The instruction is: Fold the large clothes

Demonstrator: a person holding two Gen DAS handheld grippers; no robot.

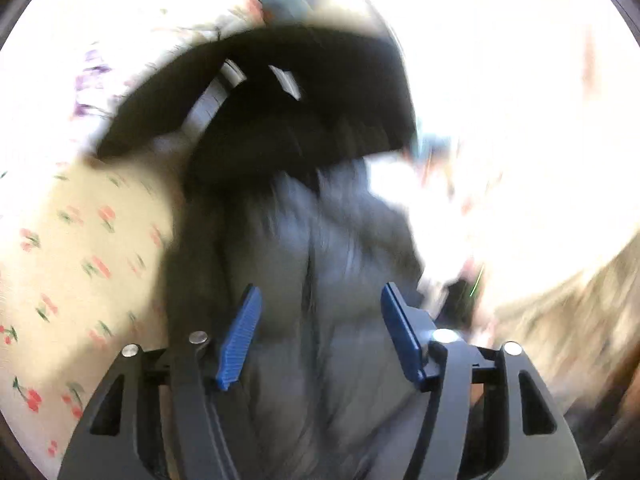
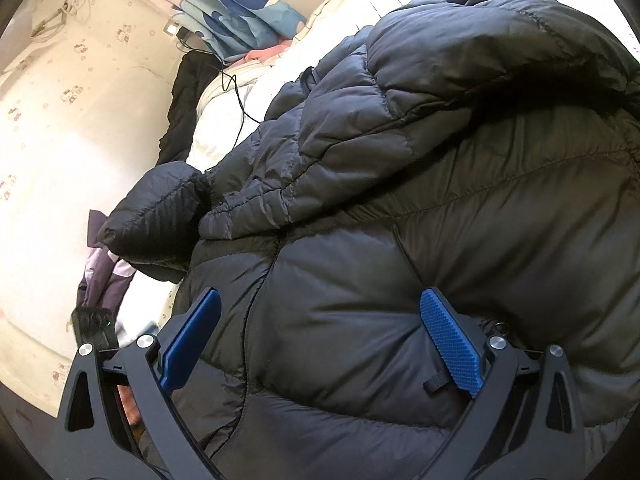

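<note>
A large black puffer jacket (image 2: pixel 420 208) lies spread on a bed and fills most of the right wrist view; one sleeve end (image 2: pixel 156 216) hangs at its left. My right gripper (image 2: pixel 320 300) is open, its blue pads astride the jacket's quilted fabric close below. The left wrist view is motion-blurred: the jacket (image 1: pixel 312 264) runs forward between the fingers, with a dark part (image 1: pixel 280 100) and pale strips beyond. My left gripper (image 1: pixel 320 304) is open over the fabric, holding nothing.
A cream sheet with red cherry print (image 1: pixel 80 260) lies left of the jacket. In the right wrist view a white duvet (image 2: pixel 256 80), a blue patterned pillow (image 2: pixel 240 8), a thin black cable (image 2: pixel 240 104) and a purple-white garment (image 2: pixel 104 276) lie beside a wallpapered wall (image 2: pixel 60 120).
</note>
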